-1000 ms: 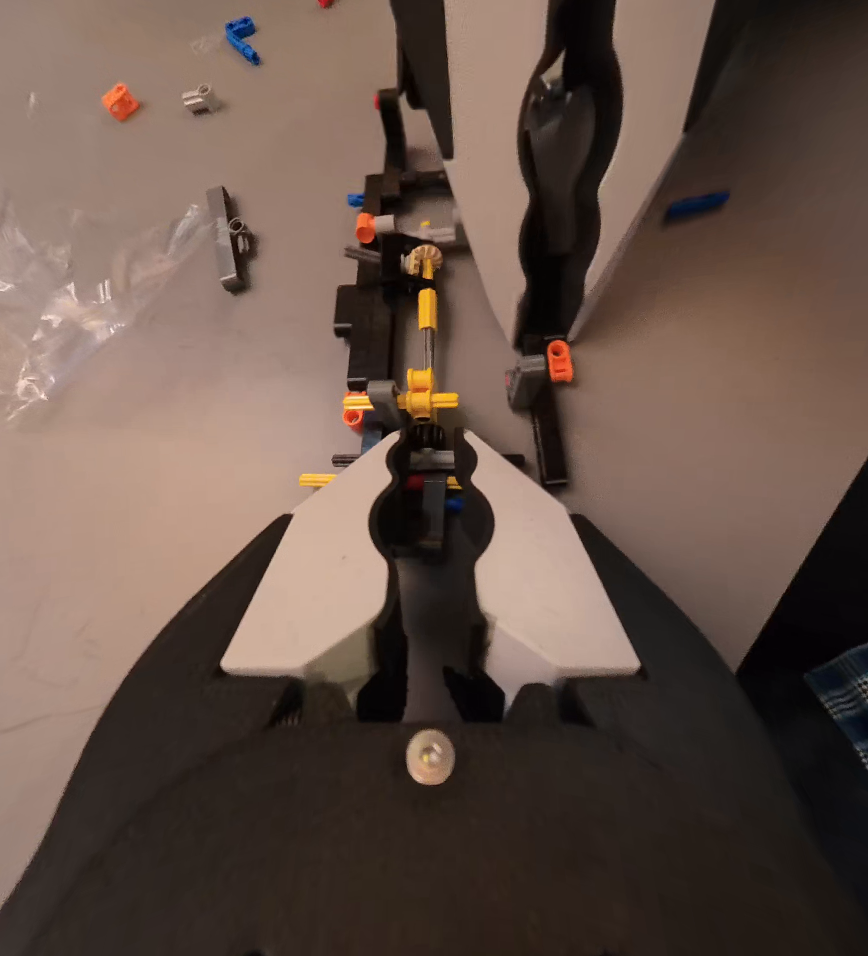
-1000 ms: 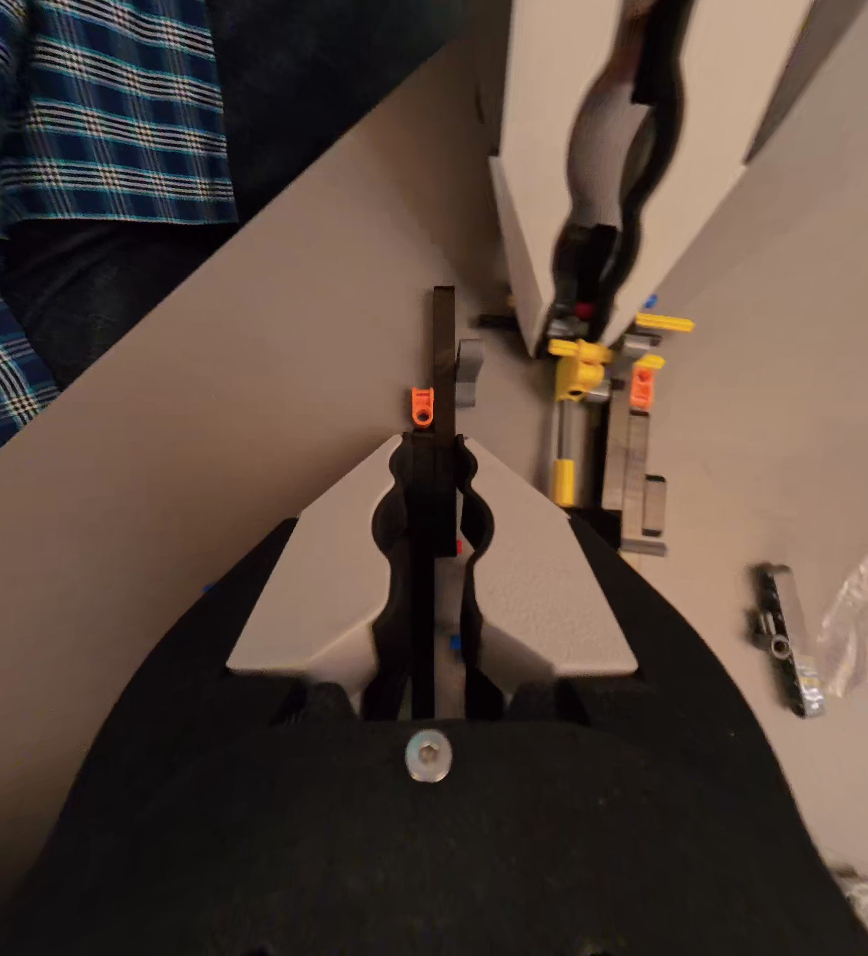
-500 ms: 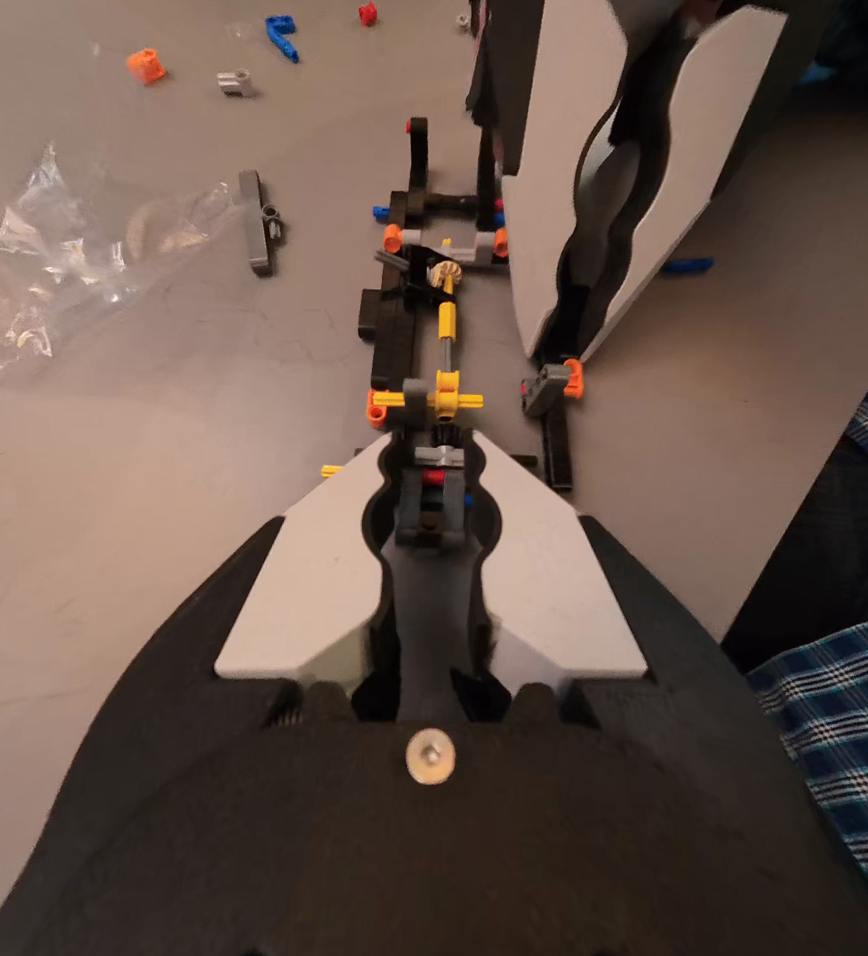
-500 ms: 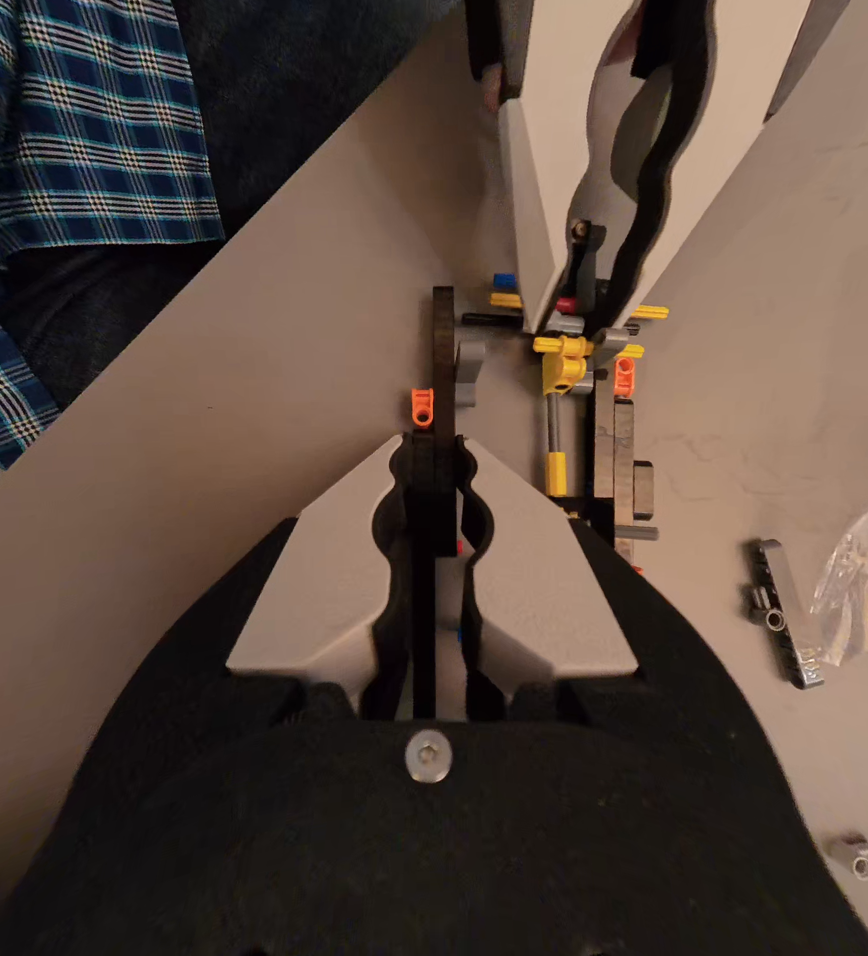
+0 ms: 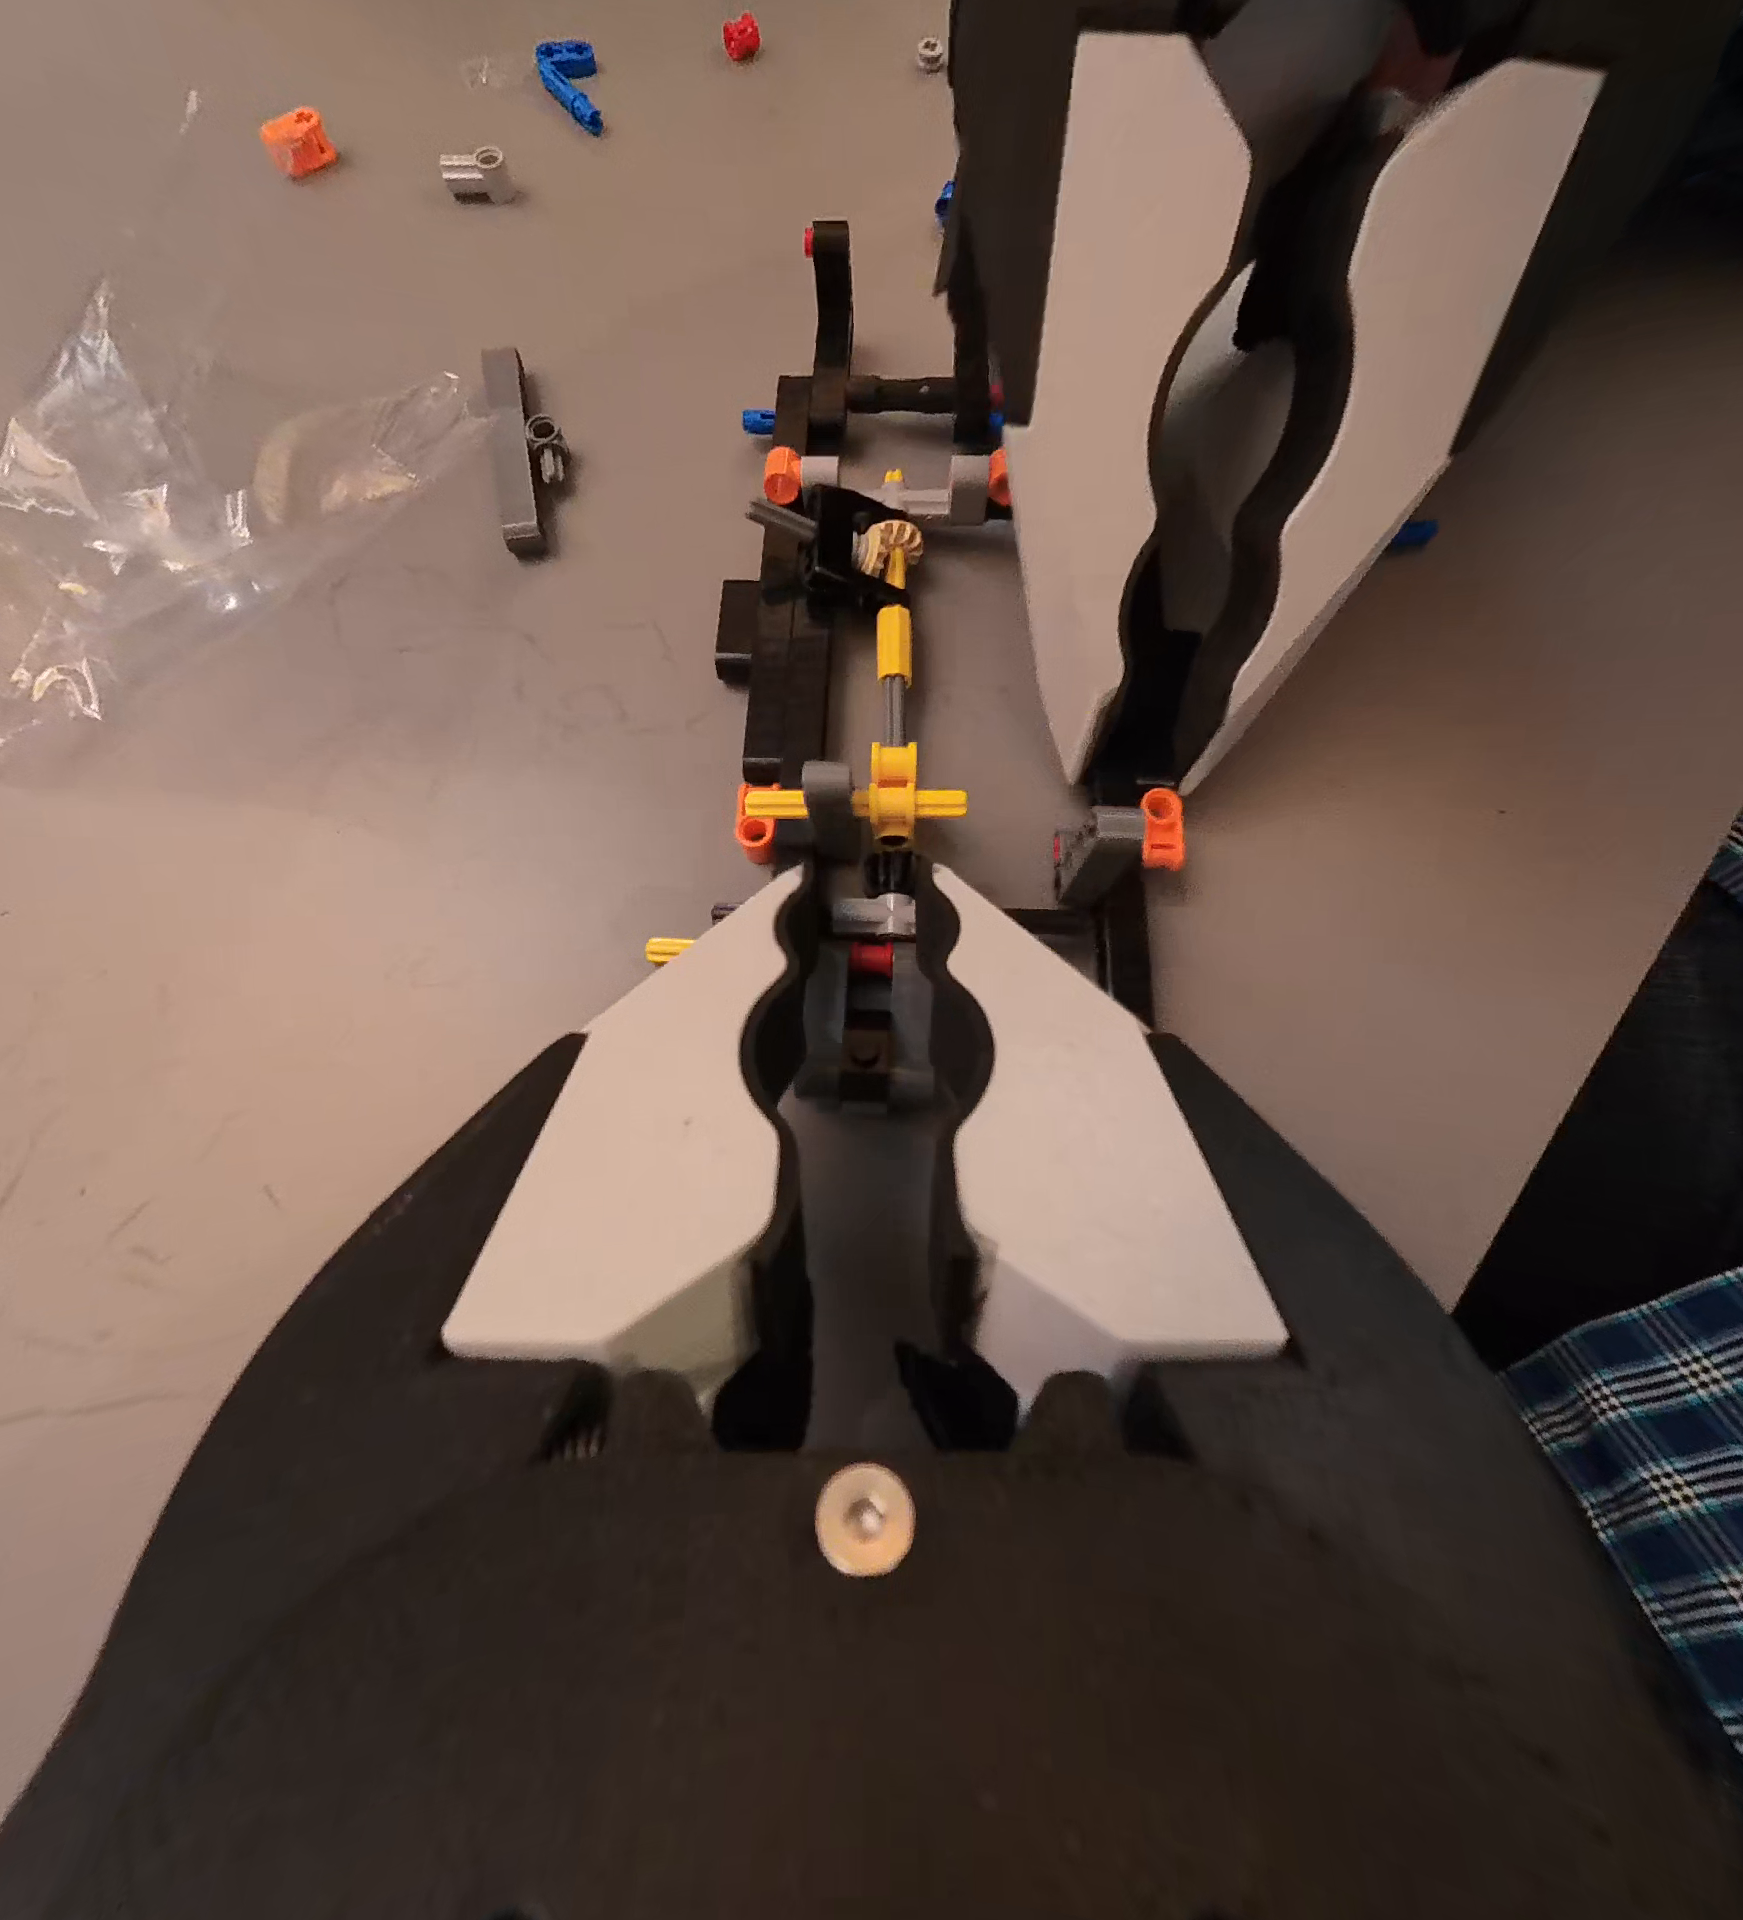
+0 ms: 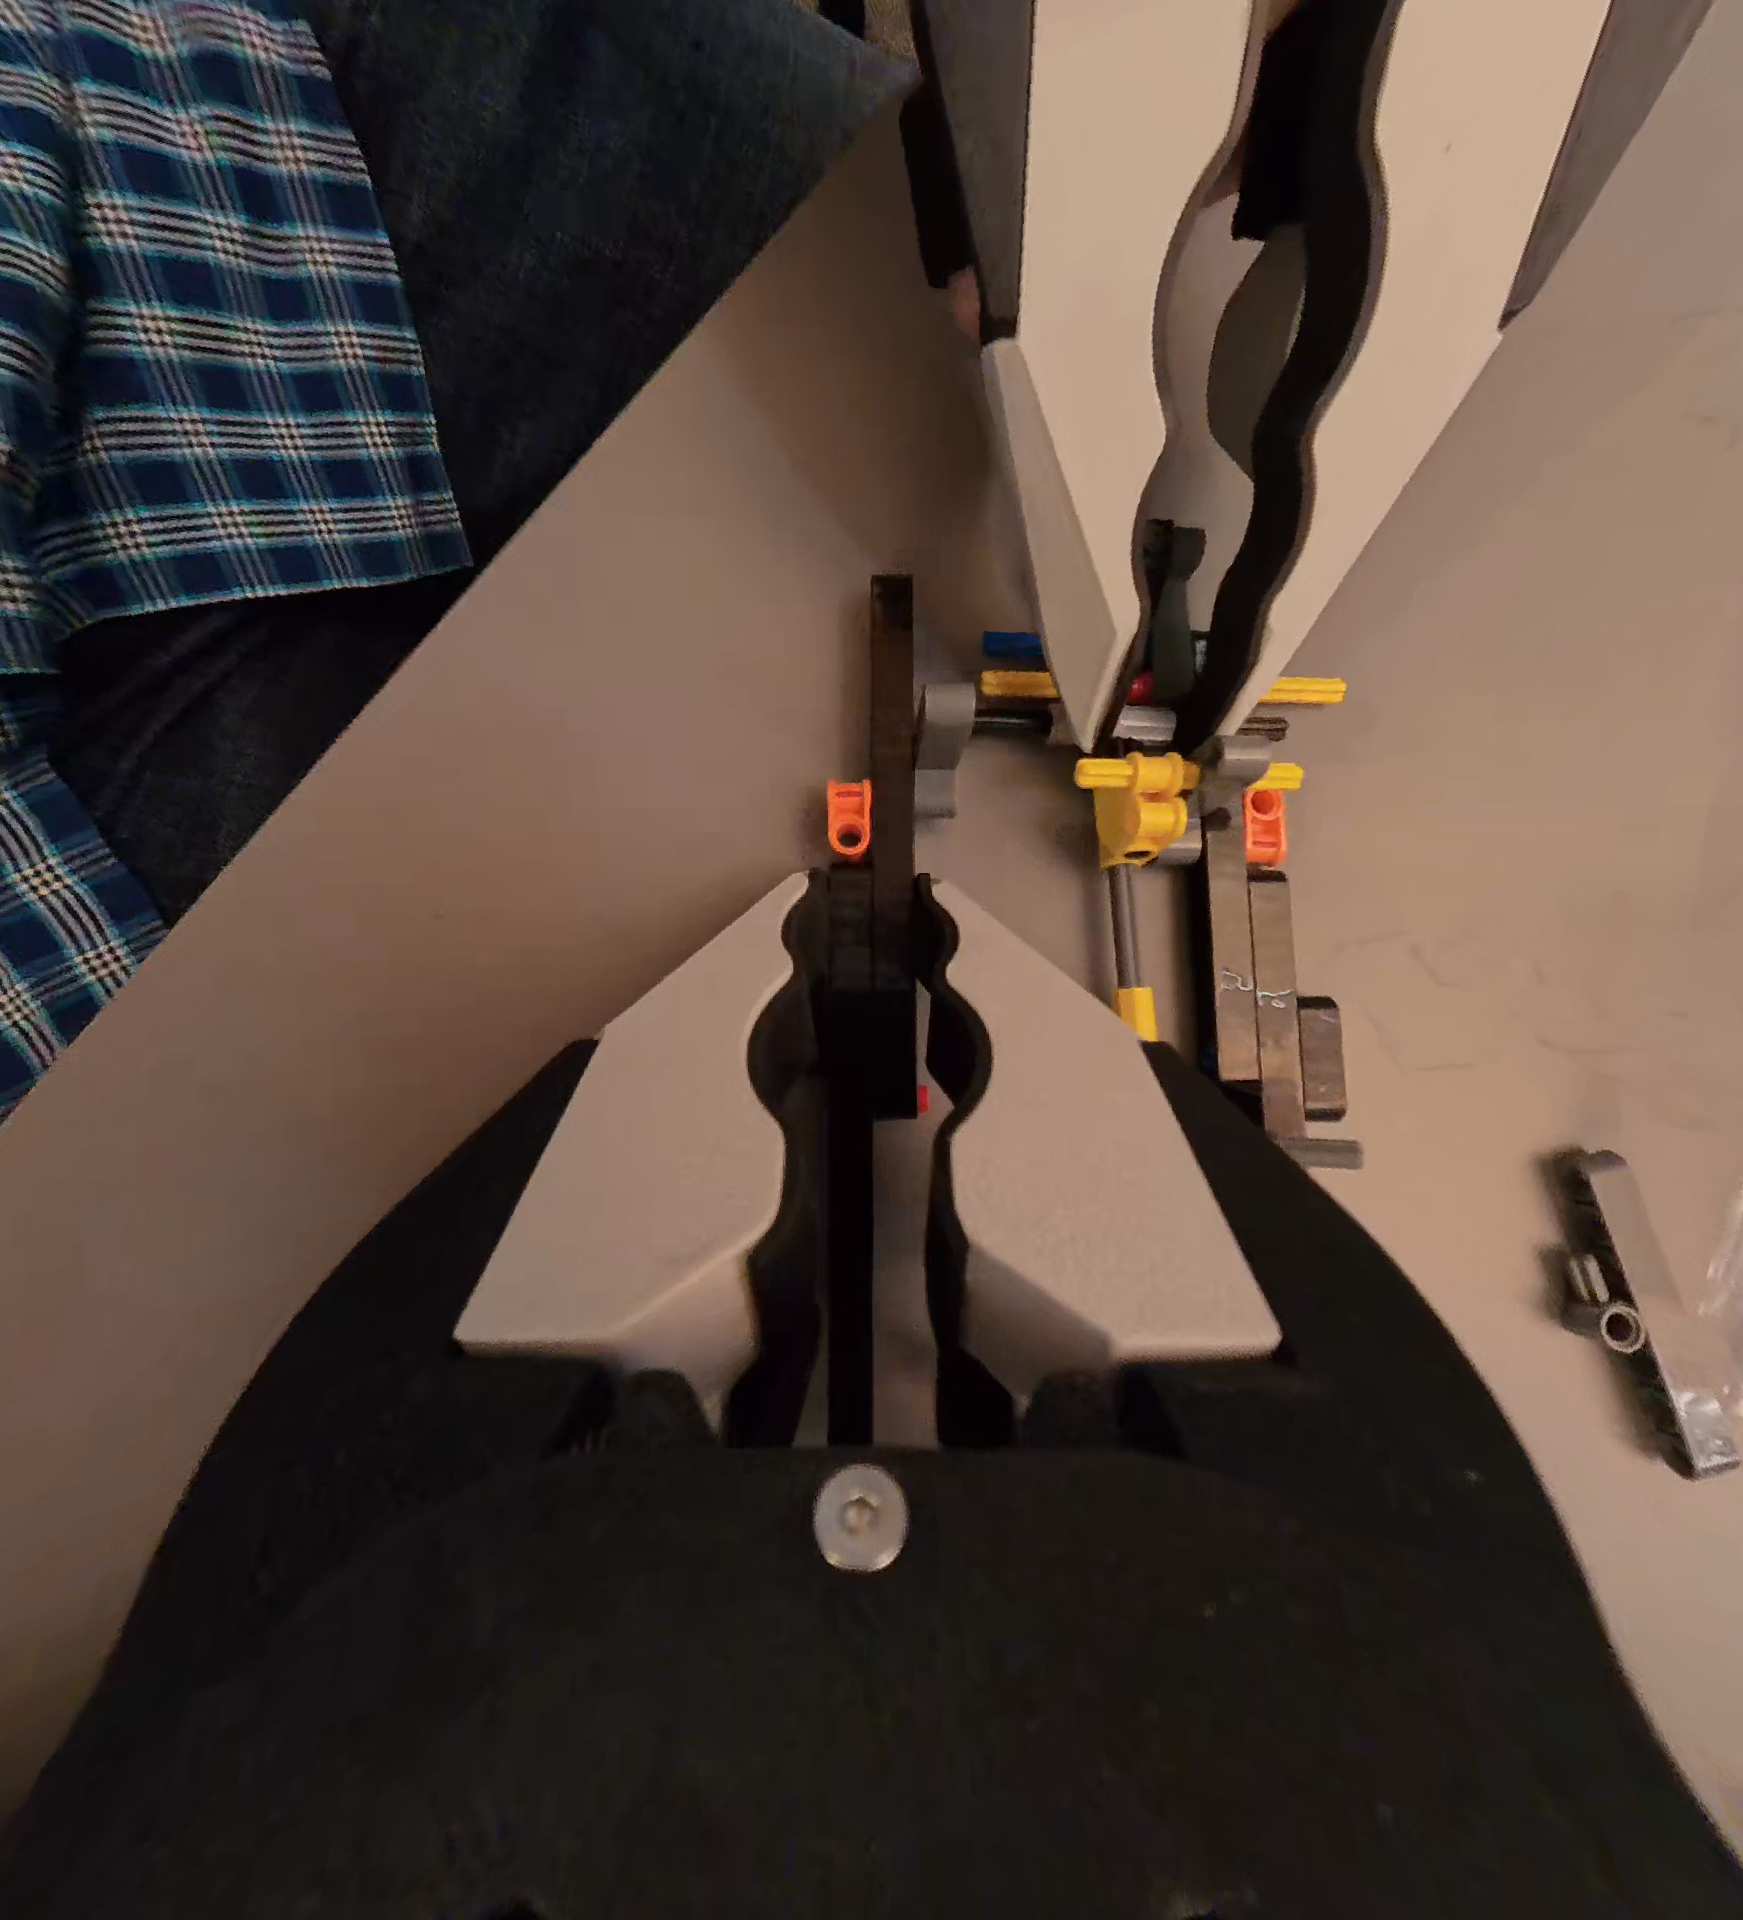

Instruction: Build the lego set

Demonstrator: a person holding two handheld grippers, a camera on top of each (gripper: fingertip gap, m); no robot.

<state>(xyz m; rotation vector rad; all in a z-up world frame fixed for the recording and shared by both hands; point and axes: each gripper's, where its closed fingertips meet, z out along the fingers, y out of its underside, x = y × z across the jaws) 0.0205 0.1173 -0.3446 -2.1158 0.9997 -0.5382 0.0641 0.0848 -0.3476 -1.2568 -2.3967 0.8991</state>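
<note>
The tabletop (image 5: 223, 1039) is pale and plain, and its edge runs diagonally beside your checked shirt (image 6: 140, 343).

Your left claw (image 5: 869, 894) is closed on the near end of the lego frame (image 5: 794, 644), gripping a grey piece with a red pin between its two fingers. In the right wrist view you see this same claw from the far side, with its tips down on the grey and yellow parts.

Your right claw (image 6: 872, 894) is closed on a long black beam (image 6: 891, 727), which passes between the fingers and sticks out forward. A small orange connector (image 6: 848, 818) sits on the left side of this beam and a grey piece on its right side. The beam lies beside the frame but apart from it.

The frame lies flat on the tabletop, long and black, with a yellow cross connector (image 5: 893, 800), a thin grey rod with a yellow sleeve (image 5: 892, 649) and a tan gear (image 5: 888, 545) along its middle.

To the left lies a clear plastic bag (image 5: 171, 520), and just beside it a grey beam (image 5: 514, 447). Farther away are loose pieces, well apart: an orange block (image 5: 298, 140), a light grey connector (image 5: 477, 175), a blue bent piece (image 5: 568, 85) and a small red piece (image 5: 740, 36).
</note>
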